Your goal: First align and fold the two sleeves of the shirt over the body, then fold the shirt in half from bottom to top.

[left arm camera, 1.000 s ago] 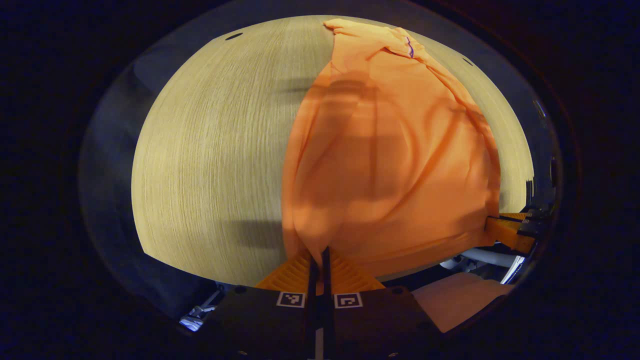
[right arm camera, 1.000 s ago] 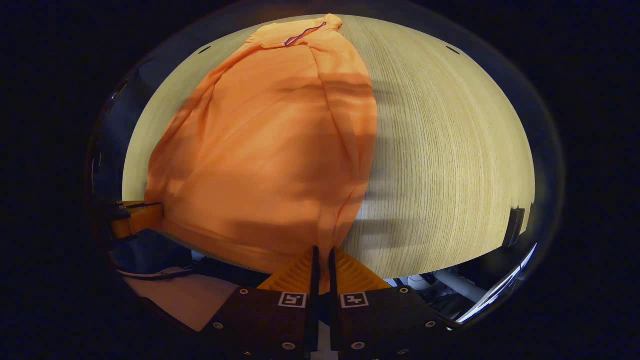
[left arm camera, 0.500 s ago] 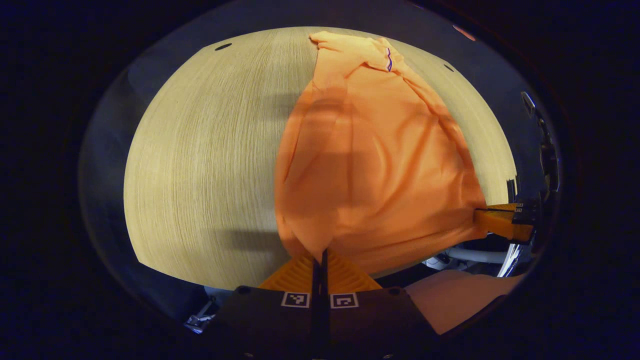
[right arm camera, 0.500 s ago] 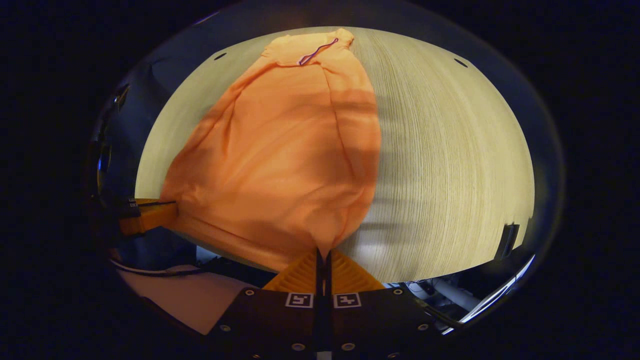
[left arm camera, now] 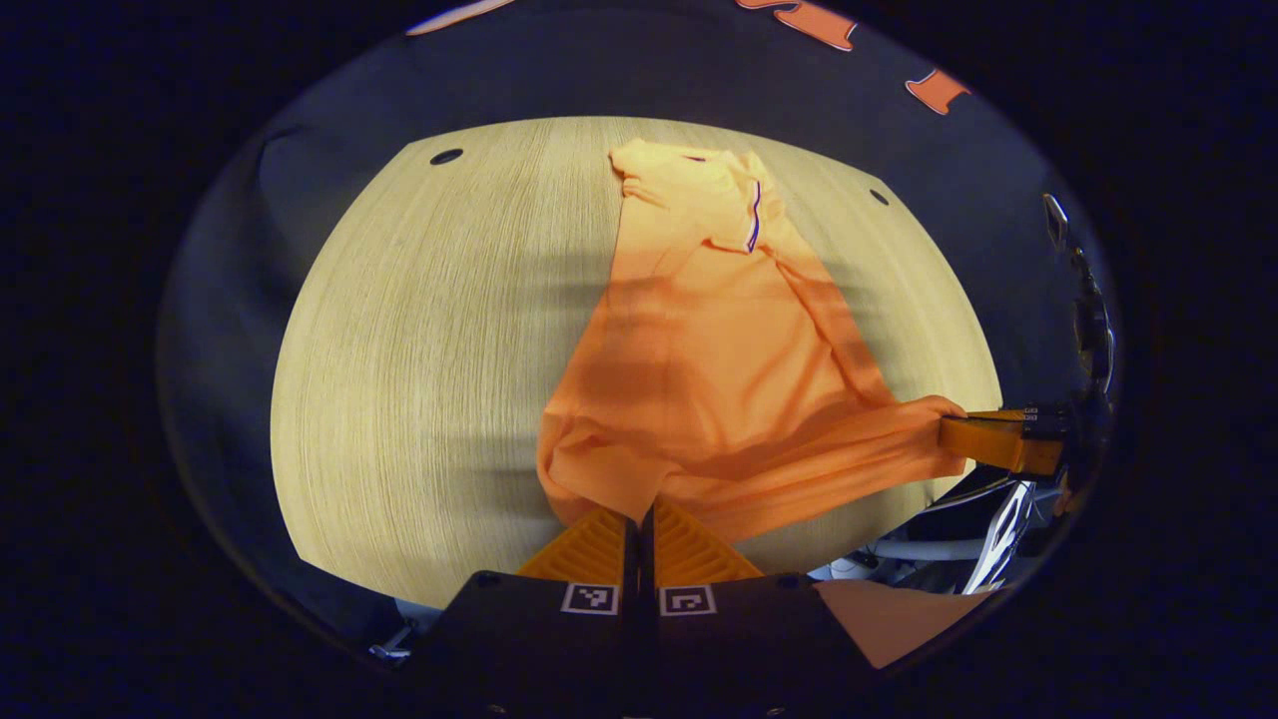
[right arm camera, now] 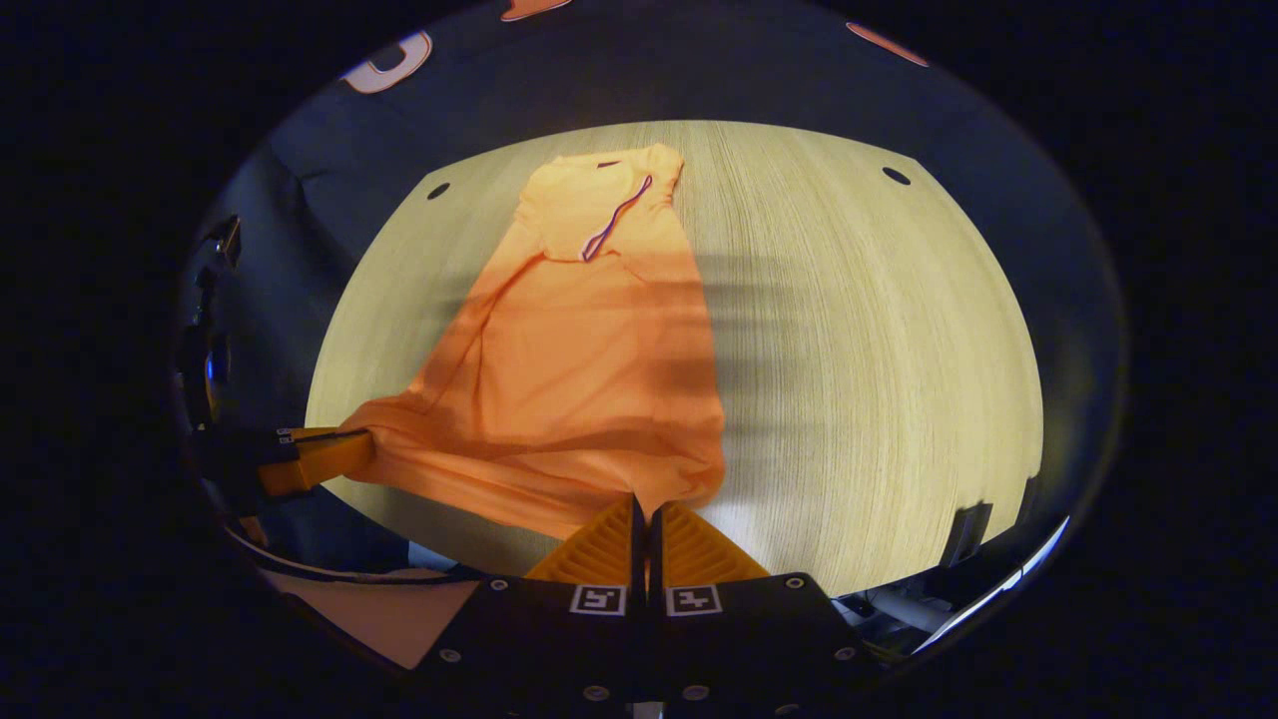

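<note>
Bottom-to-top fold in hand. Left gripper (left arm camera: 639,514) and right gripper (right arm camera: 647,507) each clamped on a hem corner of the orange shirt (left arm camera: 719,359), lifted off the table (left arm camera: 419,350). Next: carry hem to collar.

Dim, banded shadows, fisheye edge warp

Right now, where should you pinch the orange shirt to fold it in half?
Probably where it is pinched already: the shirt's two bottom corners, from the near edge. The left gripper and right gripper each clamp one, with the collar lying far away.
</note>
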Available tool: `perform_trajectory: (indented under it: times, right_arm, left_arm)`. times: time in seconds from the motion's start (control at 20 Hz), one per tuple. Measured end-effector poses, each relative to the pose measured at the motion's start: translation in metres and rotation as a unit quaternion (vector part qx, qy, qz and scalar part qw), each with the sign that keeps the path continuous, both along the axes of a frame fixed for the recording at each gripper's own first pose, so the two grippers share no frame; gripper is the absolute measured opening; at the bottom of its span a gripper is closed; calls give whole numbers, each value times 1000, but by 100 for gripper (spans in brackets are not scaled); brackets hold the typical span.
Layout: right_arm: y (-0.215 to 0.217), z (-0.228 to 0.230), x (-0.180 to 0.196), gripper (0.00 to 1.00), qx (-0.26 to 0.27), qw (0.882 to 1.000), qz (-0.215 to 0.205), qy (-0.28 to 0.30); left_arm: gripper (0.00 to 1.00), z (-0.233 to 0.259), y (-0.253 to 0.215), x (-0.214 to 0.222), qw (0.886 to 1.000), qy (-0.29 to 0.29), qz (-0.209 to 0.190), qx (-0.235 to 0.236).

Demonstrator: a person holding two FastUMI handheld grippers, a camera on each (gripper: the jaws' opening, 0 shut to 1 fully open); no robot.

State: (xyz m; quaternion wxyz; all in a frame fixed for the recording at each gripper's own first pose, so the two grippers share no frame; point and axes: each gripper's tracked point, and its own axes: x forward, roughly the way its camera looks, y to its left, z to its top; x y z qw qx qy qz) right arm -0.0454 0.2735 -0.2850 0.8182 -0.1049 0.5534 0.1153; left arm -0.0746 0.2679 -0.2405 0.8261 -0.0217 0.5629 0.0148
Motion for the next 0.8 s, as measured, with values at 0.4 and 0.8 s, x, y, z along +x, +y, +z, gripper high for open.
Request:
perform_trajectory:
  times: [0.4, 0.8]
  right_arm:
    - [19, 50, 76, 0, 24, 998, 5, -65]
    - [41, 88, 158, 0, 37, 992, 9, -120]
  left_arm:
    - [1, 43, 9, 85, 997, -73, -15, 14]
    - [0, 93, 13, 194, 987, -153, -34, 33]
